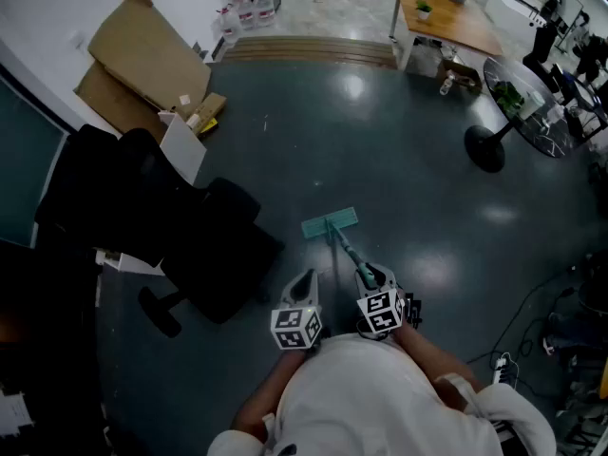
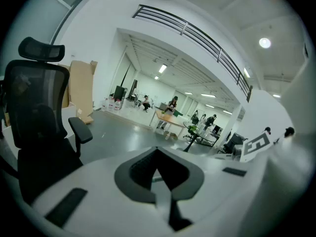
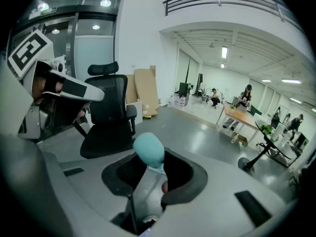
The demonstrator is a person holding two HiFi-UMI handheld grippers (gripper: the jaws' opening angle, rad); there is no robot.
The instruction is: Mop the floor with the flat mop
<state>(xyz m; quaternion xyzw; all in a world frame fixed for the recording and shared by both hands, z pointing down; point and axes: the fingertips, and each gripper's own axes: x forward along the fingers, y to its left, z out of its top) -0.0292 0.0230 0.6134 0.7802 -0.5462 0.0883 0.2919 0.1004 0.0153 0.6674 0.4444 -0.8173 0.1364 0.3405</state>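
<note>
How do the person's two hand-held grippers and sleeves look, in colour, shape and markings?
Both the left hand-held gripper and the right hand-held gripper have a smooth light grey body with a dark-rimmed mouth around the jaws. Each carries a white cube with black square markers. The person wears a white short-sleeved top.

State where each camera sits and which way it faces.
Head view: on the person's head, facing steeply down at the teal flat mop; left gripper, right gripper and torso show.
Left gripper view: on the left gripper, facing out across the room; its shut, empty jaws show.
Right gripper view: on the right gripper, facing likewise; its jaws clamp the mop.
Both gripper views share the black mesh office chair.
</note>
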